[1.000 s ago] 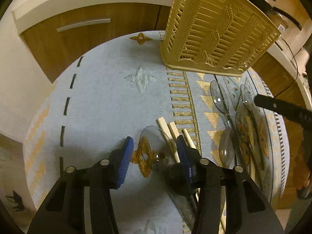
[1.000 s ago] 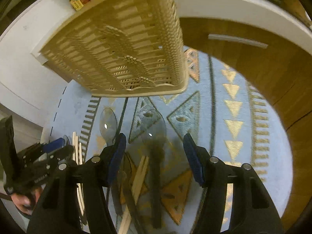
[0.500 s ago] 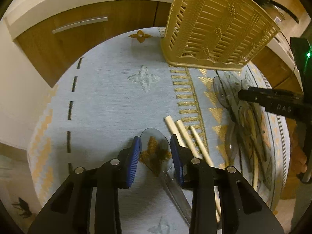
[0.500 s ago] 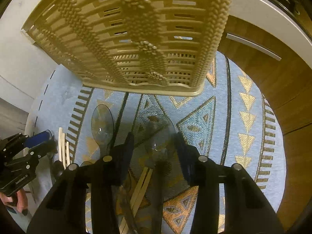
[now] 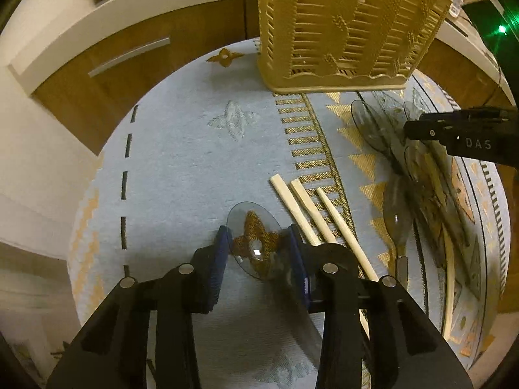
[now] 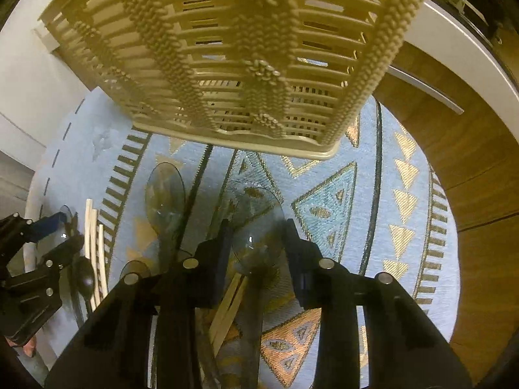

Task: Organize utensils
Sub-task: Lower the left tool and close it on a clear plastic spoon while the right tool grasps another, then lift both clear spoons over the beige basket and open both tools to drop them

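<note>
Both my grippers have just been closing: the left (image 5: 258,249) now pinches one clear spoon (image 5: 253,240), the right (image 6: 256,243) another (image 6: 259,223). Each sits just before the basket (image 6: 227,64).

Your left wrist view looks steeply down, close over the patterned cloth (image 5: 181,175), with the slatted basket (image 5: 340,32) at one o'clock. Your right wrist view looks down as steeply, closer under the same basket (image 6: 227,58) at twelve. Both views share basket, cloth and wooden sticks (image 5: 301,207).
</note>
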Available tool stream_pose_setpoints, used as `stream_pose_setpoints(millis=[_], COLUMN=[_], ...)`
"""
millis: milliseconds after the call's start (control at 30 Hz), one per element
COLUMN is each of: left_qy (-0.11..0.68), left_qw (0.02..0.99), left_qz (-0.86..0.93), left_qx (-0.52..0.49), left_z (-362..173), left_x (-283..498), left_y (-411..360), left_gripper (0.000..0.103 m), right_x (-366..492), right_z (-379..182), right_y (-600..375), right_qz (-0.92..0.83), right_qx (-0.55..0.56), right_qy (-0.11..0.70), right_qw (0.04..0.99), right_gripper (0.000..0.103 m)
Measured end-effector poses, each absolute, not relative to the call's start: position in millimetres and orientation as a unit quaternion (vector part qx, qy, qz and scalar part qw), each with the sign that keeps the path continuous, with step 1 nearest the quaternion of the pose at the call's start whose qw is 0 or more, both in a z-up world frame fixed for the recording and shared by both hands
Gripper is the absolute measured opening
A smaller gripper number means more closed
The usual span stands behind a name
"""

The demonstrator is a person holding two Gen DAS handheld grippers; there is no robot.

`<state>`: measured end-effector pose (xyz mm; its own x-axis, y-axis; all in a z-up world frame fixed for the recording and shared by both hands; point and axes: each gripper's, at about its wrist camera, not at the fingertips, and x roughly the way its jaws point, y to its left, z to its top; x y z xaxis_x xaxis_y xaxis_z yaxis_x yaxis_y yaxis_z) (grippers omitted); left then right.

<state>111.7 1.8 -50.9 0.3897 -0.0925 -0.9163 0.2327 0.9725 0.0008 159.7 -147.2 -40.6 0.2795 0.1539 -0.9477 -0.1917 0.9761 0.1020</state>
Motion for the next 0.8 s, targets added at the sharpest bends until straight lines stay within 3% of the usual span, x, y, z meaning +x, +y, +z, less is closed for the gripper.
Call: stream_pose_setpoints(millis=[167,400,800], left_qy=[0.482,0.368,0.169], left_qw=[0.868,0.92,0.979], left_qz=[-0.112,-0.137,-0.11], left_qx=[0.028,-0.016,0.004], left_z=[-22.8,45.6,168.6], left_x=[93.0,64.4,96.2], left_y=[14.4,21.1,-18.9], left_gripper=[0.034,0.034,0.034], right_x=[144.6,99.8,82.2], right_z=[-22.7,32.7,177.2], right_y=[-151.6,-154.4,-207.2], right_qz=[0.134,0.179,0.17], right_qx=[0.001,0.006,0.074], right_qy=[0.551,0.434,0.224], right_qw=[0.824,0.883,0.957], right_gripper=[0.03,0.03,0.03])
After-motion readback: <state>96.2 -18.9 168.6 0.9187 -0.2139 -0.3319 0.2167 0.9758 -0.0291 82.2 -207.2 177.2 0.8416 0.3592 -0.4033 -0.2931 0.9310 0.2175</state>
